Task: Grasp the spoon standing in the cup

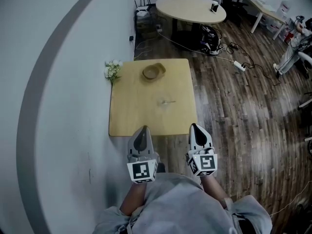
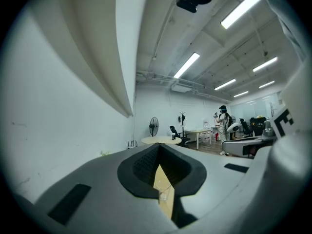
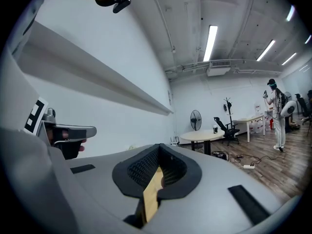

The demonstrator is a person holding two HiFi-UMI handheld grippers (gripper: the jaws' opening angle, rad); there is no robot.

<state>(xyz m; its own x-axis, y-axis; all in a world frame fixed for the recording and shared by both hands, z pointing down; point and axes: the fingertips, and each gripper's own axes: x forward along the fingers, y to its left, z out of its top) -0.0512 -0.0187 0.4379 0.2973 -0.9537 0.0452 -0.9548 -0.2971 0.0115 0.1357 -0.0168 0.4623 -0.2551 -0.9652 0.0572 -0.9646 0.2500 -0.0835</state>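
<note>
Left gripper [image 1: 142, 133] and right gripper [image 1: 197, 130] hover closed and empty, low in frame; bumping the seemingly clear cup [image 1: 167, 102] mid-frame could topple it.

The table [image 1: 141, 116] is pale yellow, the floor [image 1: 234, 111] beside it dark brown planks. The bowl [image 1: 153, 71] on it is tan (flowers [image 1: 112, 70] at its corner: white, green).

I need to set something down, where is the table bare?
The table is bare across its near half, between the clear cup and the near edge, and both side strips. Busier at the far edge: a wooden bowl, flowers by the left corner.
</note>
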